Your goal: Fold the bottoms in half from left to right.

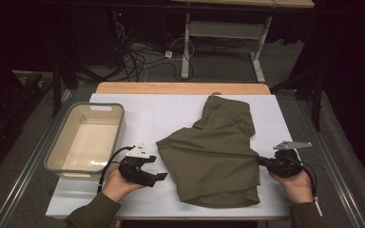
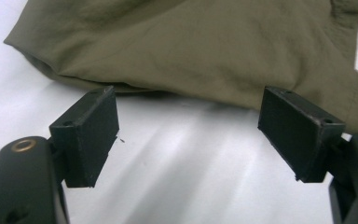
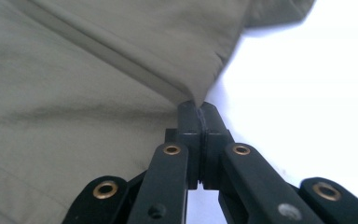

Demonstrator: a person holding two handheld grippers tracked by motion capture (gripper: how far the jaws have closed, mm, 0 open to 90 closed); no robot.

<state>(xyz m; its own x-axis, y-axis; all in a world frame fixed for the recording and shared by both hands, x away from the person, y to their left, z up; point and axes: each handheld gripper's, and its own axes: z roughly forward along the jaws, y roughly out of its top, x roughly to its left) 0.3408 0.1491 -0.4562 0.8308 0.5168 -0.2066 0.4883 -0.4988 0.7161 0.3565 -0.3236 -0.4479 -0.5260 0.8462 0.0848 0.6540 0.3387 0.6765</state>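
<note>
An olive-green garment [image 1: 214,147] lies crumpled in the middle of the white table [image 1: 152,118]. At its right edge my right gripper [image 1: 262,161] is shut on a pinched fold of the cloth; in the right gripper view the jaws meet with the garment [image 3: 98,70] edge caught at their tips [image 3: 199,108]. My left gripper [image 1: 160,176] rests just left of the garment, near the front edge. Its jaws stand open on bare table, with the garment [image 2: 205,46] hem a little beyond the fingertips [image 2: 189,121].
A beige plastic bin [image 1: 86,140] stands empty at the table's left side, close behind the left hand. Beyond the table's far wooden edge [image 1: 180,88] there are cables and a desk frame on the floor. Bare table surface lies between bin and garment.
</note>
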